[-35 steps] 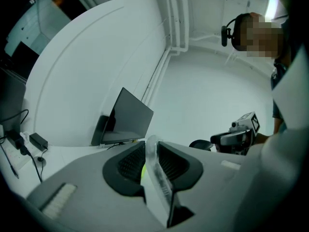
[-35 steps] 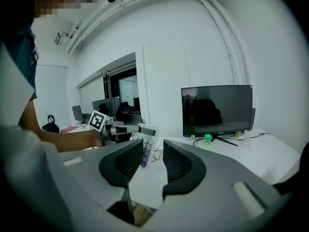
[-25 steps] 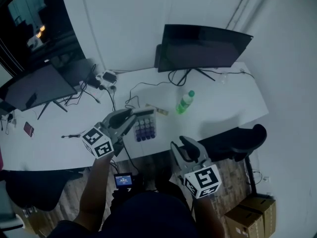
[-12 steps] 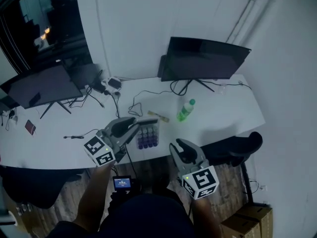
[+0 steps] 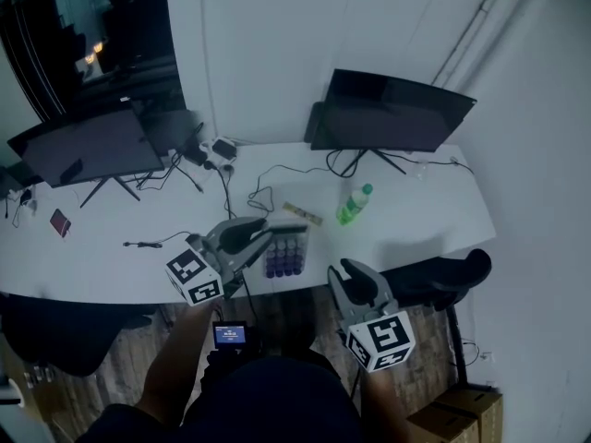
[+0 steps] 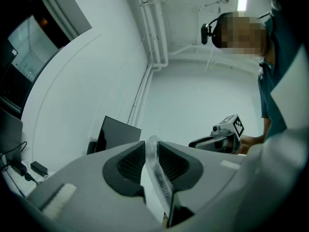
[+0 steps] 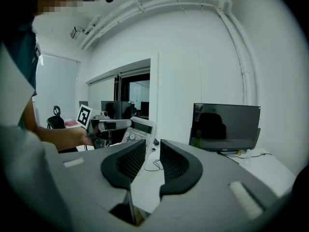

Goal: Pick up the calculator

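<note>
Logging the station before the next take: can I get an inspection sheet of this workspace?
Surface: long white desk, mostly bare along the front.
Job's things: pale calculator with purple keys, held up off the desk.
Clutter: green plastic bottle, upright; pale flat strip; small dark red flat object at far left.
Grippers: left gripper shut on the calculator's edge; right gripper open, its jaws have just been closing, nothing between them.
Cables: black cables trail across the desk from the two dark monitors.
Surroundings: white walls; black chair; cardboard boxes on the floor.
</note>
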Demonstrator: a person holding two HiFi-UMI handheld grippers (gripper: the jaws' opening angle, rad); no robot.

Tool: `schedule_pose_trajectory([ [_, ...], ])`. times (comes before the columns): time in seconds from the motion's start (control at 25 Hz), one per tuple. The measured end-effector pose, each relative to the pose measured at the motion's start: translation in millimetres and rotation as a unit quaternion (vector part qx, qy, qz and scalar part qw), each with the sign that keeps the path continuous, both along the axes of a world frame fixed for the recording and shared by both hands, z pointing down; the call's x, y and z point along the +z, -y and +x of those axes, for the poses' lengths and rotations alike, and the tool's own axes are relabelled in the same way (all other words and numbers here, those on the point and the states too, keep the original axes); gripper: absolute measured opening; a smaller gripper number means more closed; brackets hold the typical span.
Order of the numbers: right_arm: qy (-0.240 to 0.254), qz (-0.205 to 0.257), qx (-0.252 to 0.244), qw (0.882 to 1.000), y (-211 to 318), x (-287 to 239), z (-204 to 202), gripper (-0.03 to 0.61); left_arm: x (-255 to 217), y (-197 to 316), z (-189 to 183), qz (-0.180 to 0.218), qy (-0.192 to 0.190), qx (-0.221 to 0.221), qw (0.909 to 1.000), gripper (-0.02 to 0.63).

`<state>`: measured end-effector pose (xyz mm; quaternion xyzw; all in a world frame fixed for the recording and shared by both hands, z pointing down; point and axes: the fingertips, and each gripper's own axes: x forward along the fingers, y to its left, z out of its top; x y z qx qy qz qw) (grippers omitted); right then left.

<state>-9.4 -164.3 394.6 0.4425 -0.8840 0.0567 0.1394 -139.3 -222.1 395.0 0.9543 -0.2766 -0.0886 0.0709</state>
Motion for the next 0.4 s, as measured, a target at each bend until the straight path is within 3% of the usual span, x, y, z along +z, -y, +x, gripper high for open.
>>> schedule_pose_trajectory([
  [0.4,-0.003,-0.004,0.006,1.0,1.6,2.4,2.4,0.104,1.7,3.4,2.3,-0.006,0.0,0.005,1.0,0.078],
])
